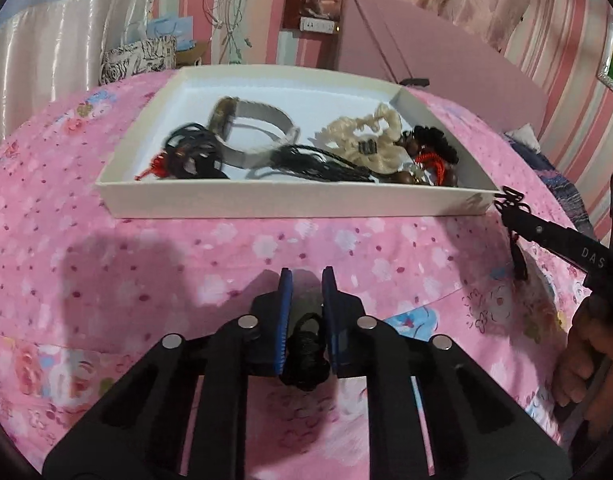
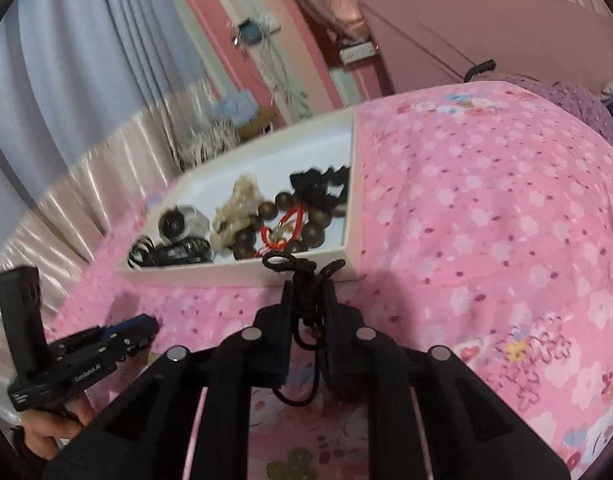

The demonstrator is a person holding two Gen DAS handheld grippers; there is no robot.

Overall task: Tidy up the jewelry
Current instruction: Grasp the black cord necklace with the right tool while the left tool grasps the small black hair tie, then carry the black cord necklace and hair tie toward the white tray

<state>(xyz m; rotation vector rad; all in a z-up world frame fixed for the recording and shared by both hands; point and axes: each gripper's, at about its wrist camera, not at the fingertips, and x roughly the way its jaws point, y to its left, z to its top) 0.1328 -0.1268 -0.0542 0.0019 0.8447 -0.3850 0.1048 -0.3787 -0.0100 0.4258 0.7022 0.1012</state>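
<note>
Black knotted cord [image 2: 306, 280] pinched between closed fingers of right gripper [image 2: 306, 292], knot poking past tips, loops trailing below, just near of white tray [image 2: 356, 216] near-right corner.

Left gripper [image 1: 306, 280] near tray's near wall, narrowly parted; dark cord bundle [image 1: 306, 354] sits deep between fingers, grip uncertain.

Risk: trailing loops snag tray rim or beaded bracelet [image 2: 282, 224] on drop-in.

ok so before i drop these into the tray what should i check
1. Right gripper shut on black cord: ok.
2. Left gripper shut on black bundle: ok, though it sits deep, near the finger bases.
3. White tray has bare floor: ok, at the back.
4. Right gripper over the tray: not ok, it is outside the near corner.
5. Cord's hanging tail free of snags: cannot tell.
</note>
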